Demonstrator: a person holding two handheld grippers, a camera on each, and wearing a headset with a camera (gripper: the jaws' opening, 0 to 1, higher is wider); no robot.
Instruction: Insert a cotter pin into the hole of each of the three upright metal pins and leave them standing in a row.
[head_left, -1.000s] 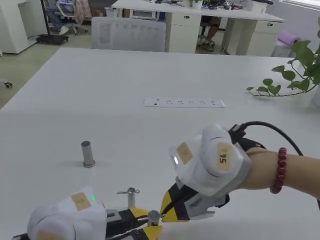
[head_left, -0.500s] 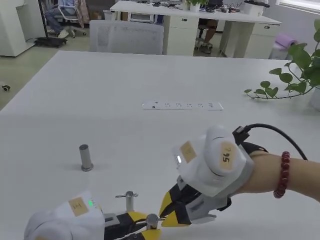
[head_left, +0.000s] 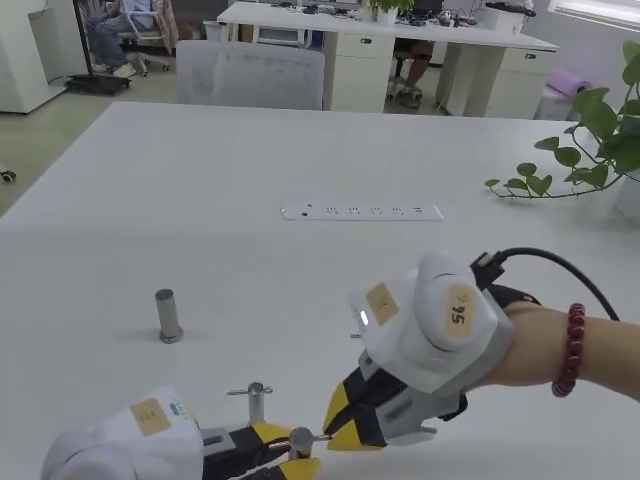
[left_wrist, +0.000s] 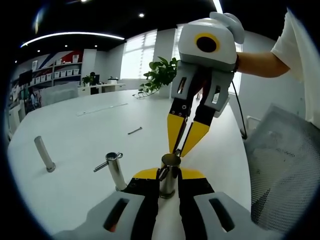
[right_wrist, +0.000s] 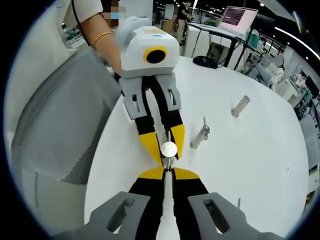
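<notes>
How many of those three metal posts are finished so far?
One looks done: the middle pin carries a cotter pin. The left hand-held gripper holds the second pin while the right hand-held gripper brings a second cotter pin to it. The far pin is bare.

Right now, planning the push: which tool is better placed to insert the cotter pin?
The right tool: it pinches the cotter pin at the top of the metal pin; the left tool clamps that pin.
</notes>
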